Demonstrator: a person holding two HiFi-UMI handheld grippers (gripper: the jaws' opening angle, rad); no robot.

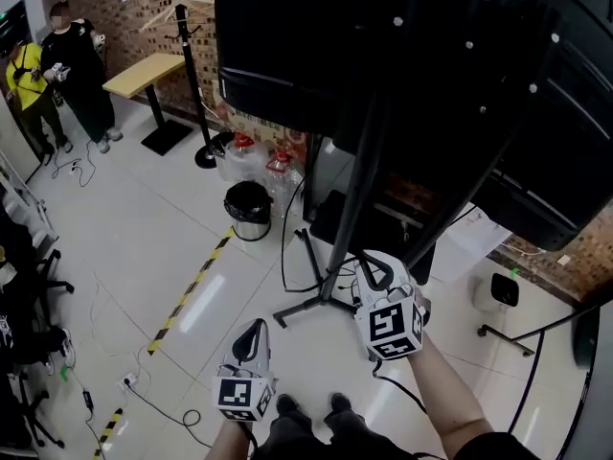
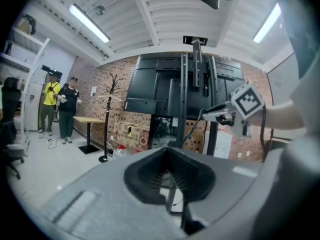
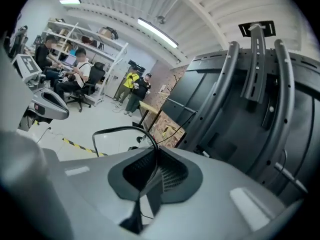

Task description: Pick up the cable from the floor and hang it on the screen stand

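Cable [image 3: 121, 128] pinched in right gripper [image 3: 156, 156] fingers beside screen stand [image 3: 256, 64]; left gripper [image 2: 170, 156] fingers closed, empty.

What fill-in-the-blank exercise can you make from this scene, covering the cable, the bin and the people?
1. The fingers of the right gripper are shut on a thin black ___ that loops up in front of them.
2. The round black waste bin stands on the white ___ near the tall black metal screen stand.
3. By the light wooden table, one person wears black and the other person a ___ top.

Missing words: cable; floor; yellow.
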